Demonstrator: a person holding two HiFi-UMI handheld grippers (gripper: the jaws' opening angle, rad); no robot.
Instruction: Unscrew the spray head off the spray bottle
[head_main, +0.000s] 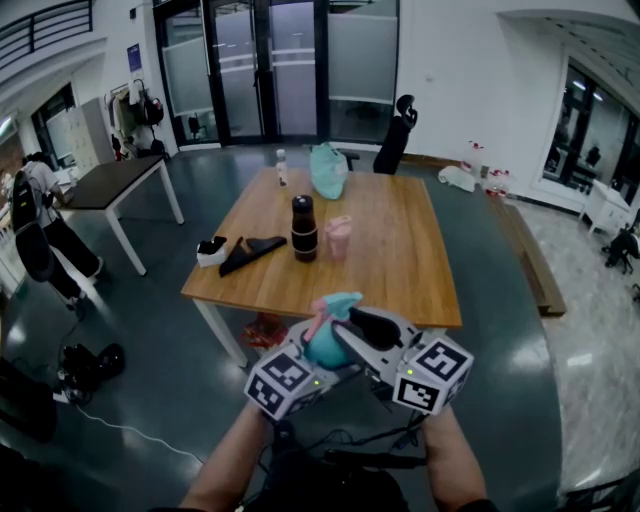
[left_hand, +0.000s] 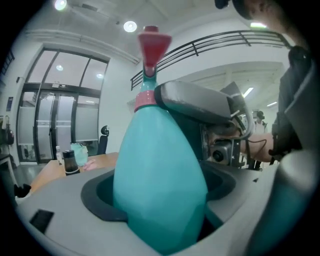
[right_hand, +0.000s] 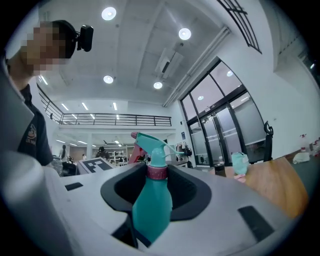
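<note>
- While the spray bottle (head_main: 325, 345) hangs in mid-air between both grippers, short of the worktop's (head_main: 400, 260) near edge and over the floor (head_main: 180, 390), nothing supports it but the two grips.
- Left gripper (left_hand: 160, 200): jaws clamped on the teal body, low down. Right gripper (right_hand: 156, 175): jaws closed against the pink collar (right_hand: 156, 172) just under the spray head (right_hand: 150, 145).
- Risk 1: the body looks smooth and tapered. If the left grip is too light, it may spin along with the collar and no thread comes undone.
- Risk 2: the right jaws sit on a narrow ring. A slight tilt could let them ride off onto the neck or head, and the turn would be lost.
- Risk 3: once the thread lets go, head and body part suddenly. Either piece could drop to the floor, and any liquid could spill.
- Not visible: threads, dip tube and liquid level, since the body is opaque. How far the collar is unscrewed cannot be judged.
- Head view: marker cubes and jaws cover most of the bottle. In the left gripper view the body itself hides the exact pad contact.
</note>
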